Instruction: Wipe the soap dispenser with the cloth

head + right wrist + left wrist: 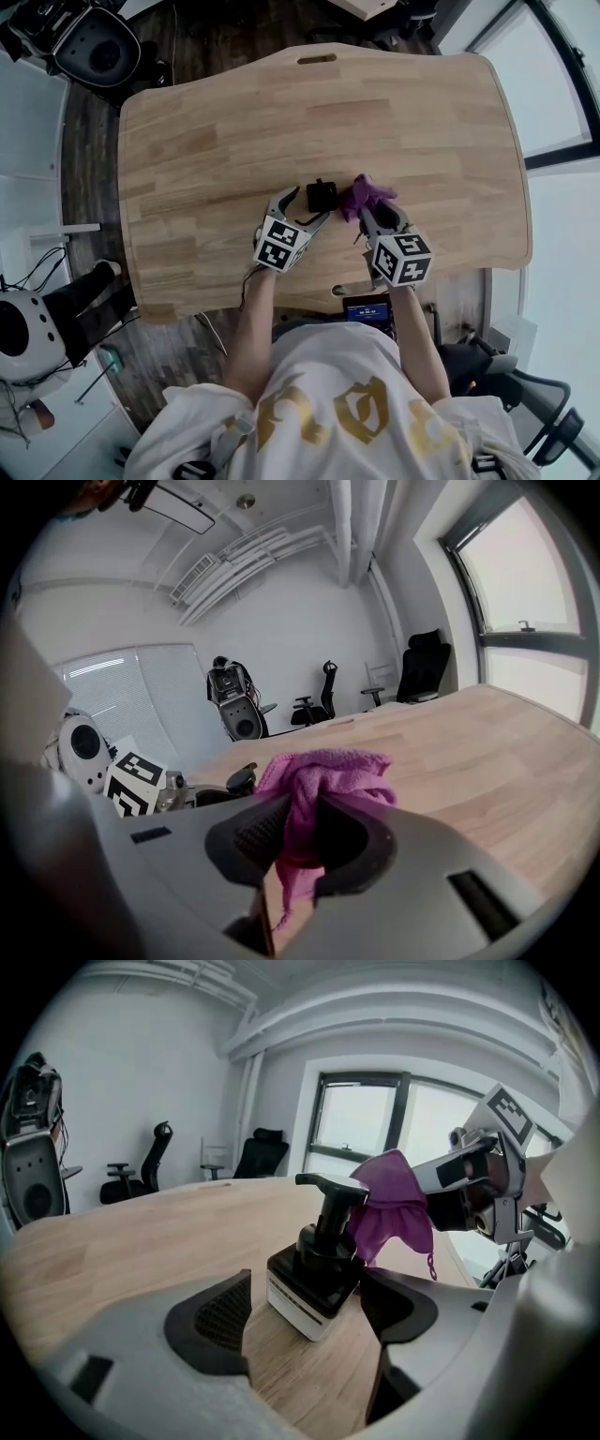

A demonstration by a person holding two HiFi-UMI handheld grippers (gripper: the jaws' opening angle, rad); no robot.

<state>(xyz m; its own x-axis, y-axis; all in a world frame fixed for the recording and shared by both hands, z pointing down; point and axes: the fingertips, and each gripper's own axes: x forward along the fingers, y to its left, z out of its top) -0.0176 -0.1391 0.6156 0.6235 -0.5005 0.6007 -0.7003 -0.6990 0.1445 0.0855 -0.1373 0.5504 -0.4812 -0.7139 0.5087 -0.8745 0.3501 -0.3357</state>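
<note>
Two grippers: both were over the wooden table [234, 141], one in each hand.
Left gripper [305, 208]: jaws stood wide apart, with the soap dispenser [319, 1269] between them and not gripped.
Soap dispenser: black with a white band at its base, it stood upright on the table.
Right gripper [378, 217]: jaws were clamped on the purple cloth [323, 780].
Cloth: it was bunched up and held just beside the pump. Whether it touched the pump could not be told.

One wooden tabletop [206, 141]; one black soap dispenser [322, 195]; one purple cloth [364, 194]; two claws, a left claw [307, 205] and a right claw [376, 215].
</note>
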